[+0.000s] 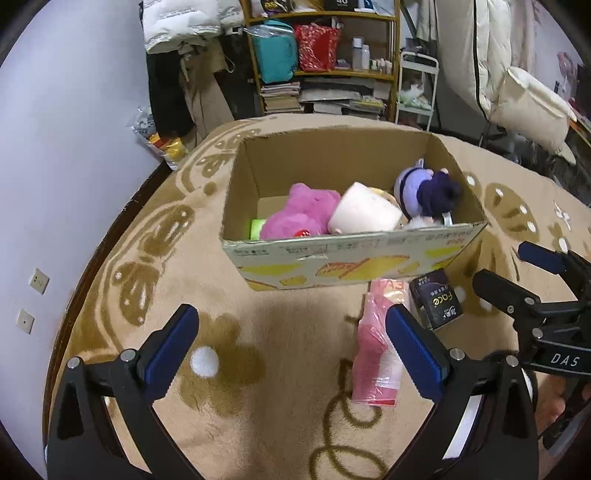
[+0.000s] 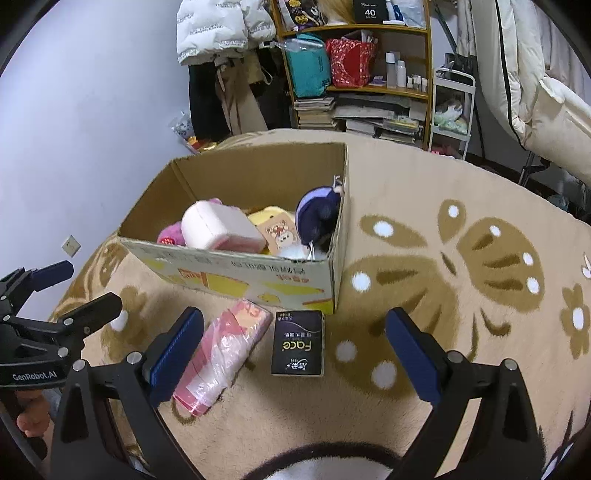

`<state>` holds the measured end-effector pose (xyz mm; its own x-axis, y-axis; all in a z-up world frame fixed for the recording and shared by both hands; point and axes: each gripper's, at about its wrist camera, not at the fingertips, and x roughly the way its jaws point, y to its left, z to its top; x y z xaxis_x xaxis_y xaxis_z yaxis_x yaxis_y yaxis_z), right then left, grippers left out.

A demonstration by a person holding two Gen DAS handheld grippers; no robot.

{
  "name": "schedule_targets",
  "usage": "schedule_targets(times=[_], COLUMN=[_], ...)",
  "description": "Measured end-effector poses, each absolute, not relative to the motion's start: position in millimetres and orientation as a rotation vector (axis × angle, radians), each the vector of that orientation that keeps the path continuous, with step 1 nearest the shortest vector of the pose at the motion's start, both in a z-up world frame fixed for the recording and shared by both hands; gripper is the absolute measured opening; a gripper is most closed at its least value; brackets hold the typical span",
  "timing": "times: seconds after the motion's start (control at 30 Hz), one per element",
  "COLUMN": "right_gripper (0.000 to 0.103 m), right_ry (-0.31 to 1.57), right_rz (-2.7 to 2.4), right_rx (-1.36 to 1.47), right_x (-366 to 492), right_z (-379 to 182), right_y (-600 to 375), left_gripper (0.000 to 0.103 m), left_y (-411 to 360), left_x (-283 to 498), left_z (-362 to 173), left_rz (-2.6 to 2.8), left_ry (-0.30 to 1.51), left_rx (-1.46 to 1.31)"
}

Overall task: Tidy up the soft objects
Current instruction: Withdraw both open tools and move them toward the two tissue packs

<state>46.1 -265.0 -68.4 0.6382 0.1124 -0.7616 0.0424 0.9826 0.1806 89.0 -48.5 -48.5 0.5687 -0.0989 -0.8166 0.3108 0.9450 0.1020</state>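
Note:
An open cardboard box (image 1: 354,254) (image 2: 236,269) stands on the beige carpet and holds soft toys: a magenta plush (image 1: 299,214), a white and pink cushion (image 1: 364,210) (image 2: 218,227) and a purple doll (image 1: 424,188) (image 2: 317,214). In front of the box lie a pink plastic-wrapped pack (image 1: 375,354) (image 2: 221,354) and a black tissue pack (image 1: 437,301) (image 2: 298,343). My left gripper (image 1: 291,350) is open and empty above the carpet, left of the pink pack. My right gripper (image 2: 295,354) is open and empty, above both packs.
The carpet (image 2: 443,295) has brown butterfly and flower patterns. A shelf (image 1: 332,55) with bags, bottles and stacked books stands behind the box. Hanging coats (image 2: 221,33) and a white chair (image 1: 524,103) are at the back. A wall (image 1: 55,147) is on the left.

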Motion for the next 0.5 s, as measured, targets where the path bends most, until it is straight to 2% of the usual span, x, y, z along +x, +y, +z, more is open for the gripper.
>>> schedule_targets(times=[0.5], right_gripper=[0.103], right_ry=[0.952], right_rz=[0.023], right_rx=[0.243], right_x=[62.5], right_z=[-104.1], right_y=[-268.9], left_gripper=[0.100], left_y=[-58.8], left_x=[101.3], left_z=[-84.9], left_rz=[-0.246], left_ry=[1.018], left_rx=[0.295])
